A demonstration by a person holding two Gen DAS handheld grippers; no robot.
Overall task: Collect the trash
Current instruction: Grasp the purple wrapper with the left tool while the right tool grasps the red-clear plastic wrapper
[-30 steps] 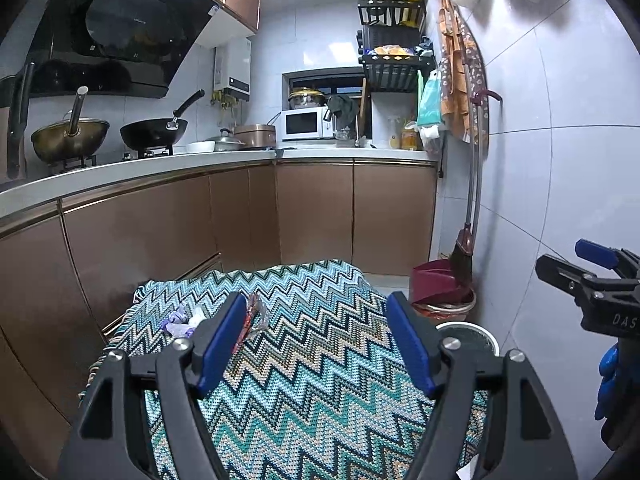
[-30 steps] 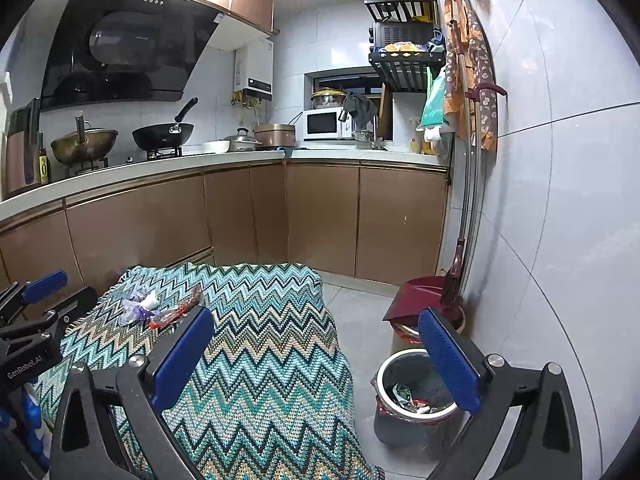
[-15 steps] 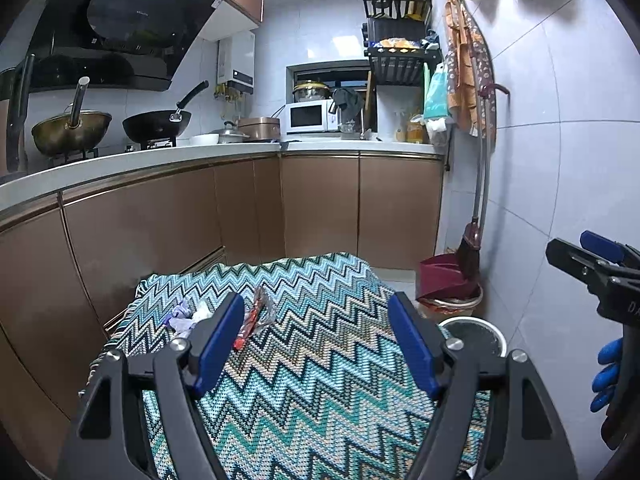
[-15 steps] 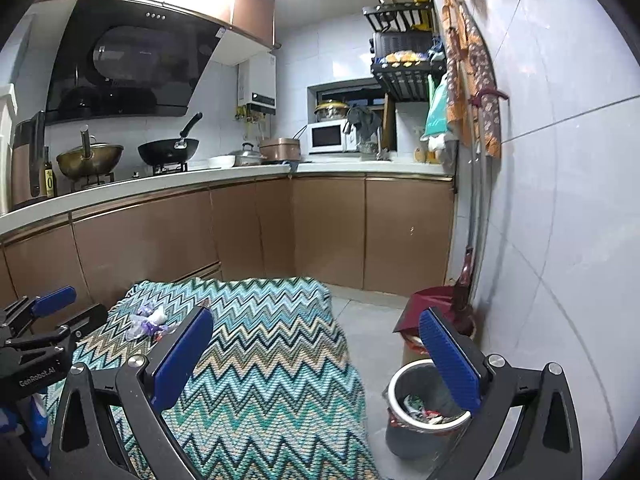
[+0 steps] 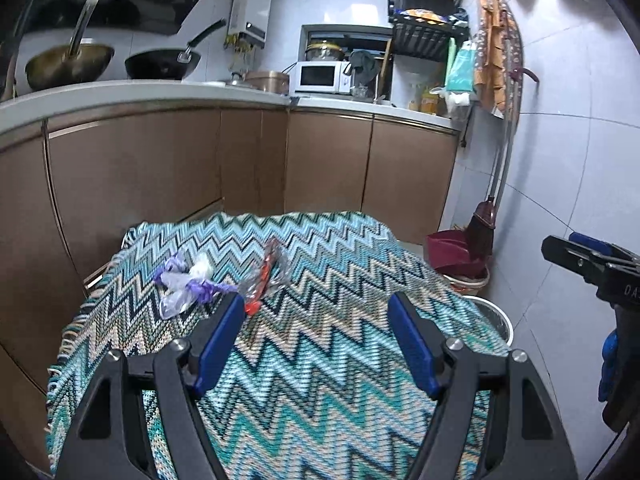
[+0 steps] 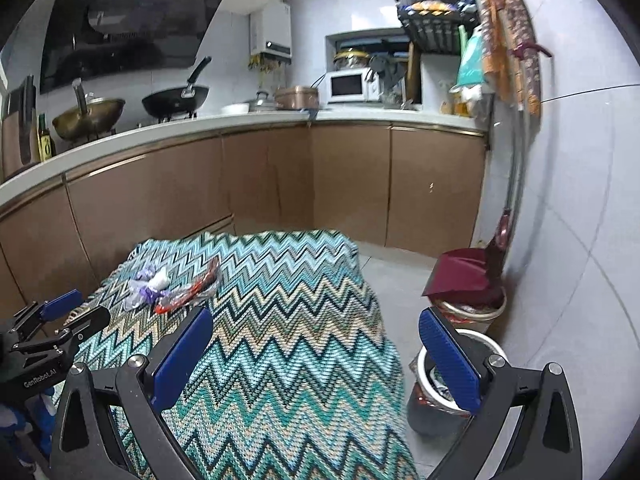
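A crumpled purple and clear plastic wrapper [image 5: 184, 282] and a red and clear wrapper [image 5: 266, 276] lie side by side at the far left of a table under a zigzag cloth [image 5: 328, 356]. Both show in the right wrist view too, purple [image 6: 148, 286] and red [image 6: 192, 290]. My left gripper [image 5: 316, 344] is open and empty, just short of the wrappers. My right gripper [image 6: 316, 360] is open and empty, above the table's right edge. A grey trash bin [image 6: 452, 384] with litter stands on the floor to the right.
A second bin with a maroon dustpan [image 6: 468, 280] and a broom lean at the tiled right wall. Brown cabinets [image 5: 328, 168] run behind the table. The counter carries woks, a microwave and pots.
Both grippers have tilted down and moved nearer the table. The wrappers now sit closer to my left gripper's left finger. Both stay open.
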